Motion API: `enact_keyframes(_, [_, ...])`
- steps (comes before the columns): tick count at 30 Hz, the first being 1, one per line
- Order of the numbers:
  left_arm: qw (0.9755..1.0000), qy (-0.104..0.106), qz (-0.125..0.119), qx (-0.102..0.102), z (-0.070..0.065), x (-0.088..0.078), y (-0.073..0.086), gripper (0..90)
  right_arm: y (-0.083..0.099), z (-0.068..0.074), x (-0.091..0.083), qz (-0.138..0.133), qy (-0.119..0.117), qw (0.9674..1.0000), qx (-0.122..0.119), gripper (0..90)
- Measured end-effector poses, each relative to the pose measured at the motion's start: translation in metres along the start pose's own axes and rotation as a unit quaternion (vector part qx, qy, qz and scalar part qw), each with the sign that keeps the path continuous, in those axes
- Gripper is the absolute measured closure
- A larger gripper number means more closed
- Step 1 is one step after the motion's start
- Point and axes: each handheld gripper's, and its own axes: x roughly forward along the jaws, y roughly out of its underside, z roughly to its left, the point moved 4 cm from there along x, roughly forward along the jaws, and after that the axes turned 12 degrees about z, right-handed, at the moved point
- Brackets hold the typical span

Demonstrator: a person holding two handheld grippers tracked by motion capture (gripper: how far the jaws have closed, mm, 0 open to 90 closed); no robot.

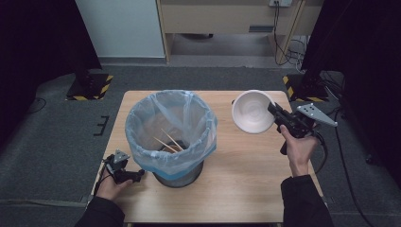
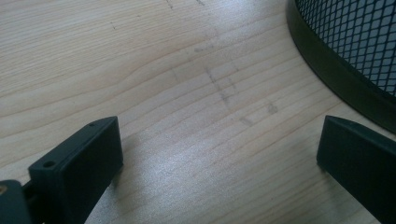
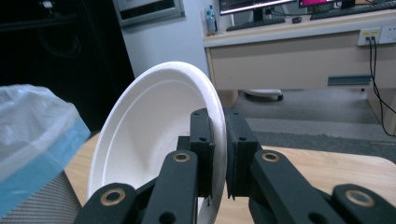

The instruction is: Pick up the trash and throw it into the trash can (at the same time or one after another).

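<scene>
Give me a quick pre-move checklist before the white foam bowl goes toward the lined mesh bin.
1. Grip: the right gripper has its jaws shut on the rim of the white foam bowl: ok.
2. Bowl off the light wooden table, tilted on its side, inside facing the bin: ok.
3. Bowl contents: nothing visible inside: ok.
4. Black mesh bin with blue-tinted plastic liner: mouth open, thin wooden sticks already inside, room left: ok.
5. Left gripper: jaws open, resting on the table beside the bin's base, not holding it: ok.
6. Liner snugness on the rim: cannot tell.
</scene>
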Motion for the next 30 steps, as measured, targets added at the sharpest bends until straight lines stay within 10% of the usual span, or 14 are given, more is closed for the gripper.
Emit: enact_keyframes(30, [1.0,0.0,0.0,0.0,0.0,0.0,0.0,0.0,-0.046,0.031,-0.046,-0.098,-0.044,0.9941,-0.014,83.9])
